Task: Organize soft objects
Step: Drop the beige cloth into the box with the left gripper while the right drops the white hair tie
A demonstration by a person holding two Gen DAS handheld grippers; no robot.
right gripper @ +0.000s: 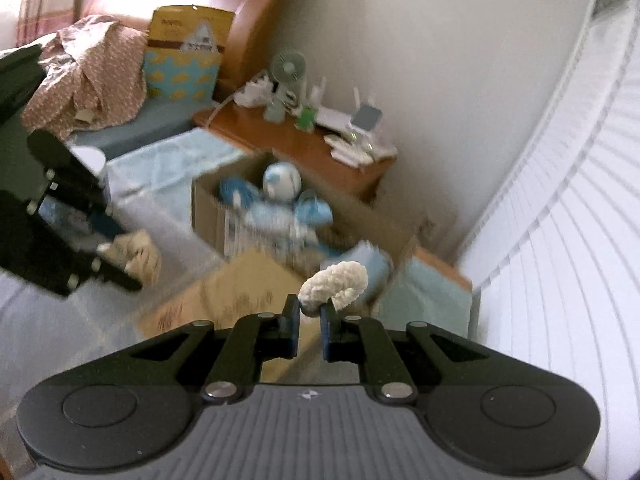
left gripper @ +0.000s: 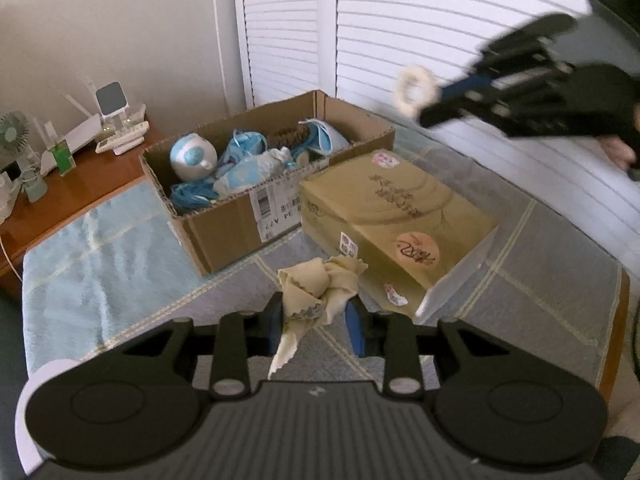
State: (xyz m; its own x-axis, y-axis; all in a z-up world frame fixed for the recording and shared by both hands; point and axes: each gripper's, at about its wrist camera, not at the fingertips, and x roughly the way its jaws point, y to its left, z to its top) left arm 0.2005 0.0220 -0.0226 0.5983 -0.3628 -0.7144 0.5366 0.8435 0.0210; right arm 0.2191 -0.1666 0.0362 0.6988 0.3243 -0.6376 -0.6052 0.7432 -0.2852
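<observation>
1. Left gripper (left gripper: pixel 316 312), lower centre of my left wrist view. I have its jaws clamped on a crumpled cream cloth (left gripper: pixel 320 292); a corner of the cloth hangs down between the fingers. In my right wrist view the same gripper sits at the left edge with the cloth bunched at its tip (right gripper: pixel 136 254).

2. Right gripper (right gripper: pixel 310 312), lower centre of my right wrist view. Its jaws are together on the lower edge of a white fuzzy ring (right gripper: pixel 336 280), which stands up above the fingertips. In my left wrist view this gripper reaches in from the upper right, blurred, with the ring at its tip against the shutters.

3. Open cardboard box (left gripper: pixel 236 216), centre left of the left wrist view. It holds blue and white soft items, among them a round white-and-blue toy (left gripper: pixel 193 156) at its left end and a brown brush-like piece toward the back.

4. Closed tan box (left gripper: pixel 396 216), just beside the open box on its right, lid printed and stickered. The cloth shows in front of its near left corner.

5. Bed cover (left gripper: pixel 552 280), grey with pale stripes, under both boxes; a light blue cloth (left gripper: pixel 100 256) lies to the left.

6. Wooden bench (left gripper: pixel 88 184), upper left of the left wrist view, carrying a small fan (left gripper: pixel 14 136) and white devices.

7. White louvred shutters (left gripper: pixel 400 20), along the upper part of the frame.
</observation>
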